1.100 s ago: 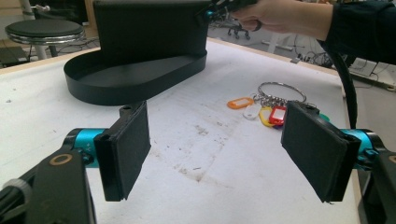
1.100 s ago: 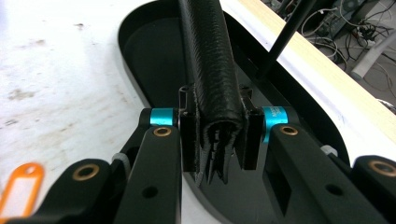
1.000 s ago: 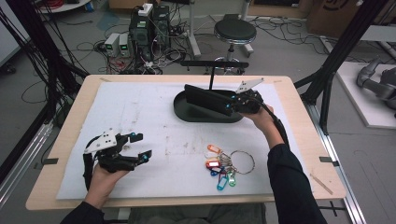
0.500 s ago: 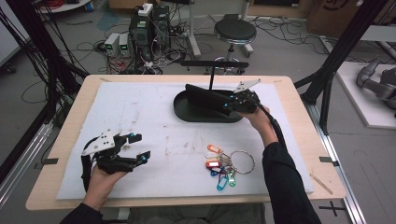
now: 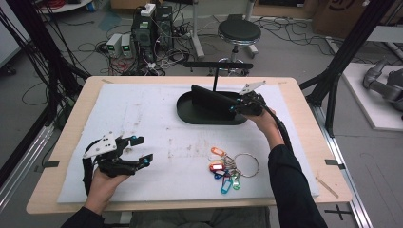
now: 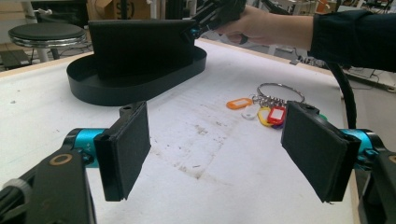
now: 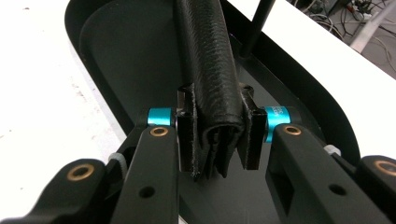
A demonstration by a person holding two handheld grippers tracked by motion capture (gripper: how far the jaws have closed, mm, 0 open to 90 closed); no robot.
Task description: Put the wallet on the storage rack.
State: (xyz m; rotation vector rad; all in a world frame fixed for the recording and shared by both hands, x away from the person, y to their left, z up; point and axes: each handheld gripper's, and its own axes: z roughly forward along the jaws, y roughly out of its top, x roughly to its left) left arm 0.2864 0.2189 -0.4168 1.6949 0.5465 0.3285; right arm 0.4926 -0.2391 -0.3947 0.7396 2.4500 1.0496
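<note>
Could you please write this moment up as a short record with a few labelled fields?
Right claw: shut on the edge of a black leather wallet, held upright over the black oval tray.
Left claw: open, holding nothing, above the white mat at the near left.
Key ring: lies on the mat with coloured tags, apart from both claws.
Tray: at the far middle of the mat, a thin black post rising behind it.
Table: wooden, mat laid over it.
</note>
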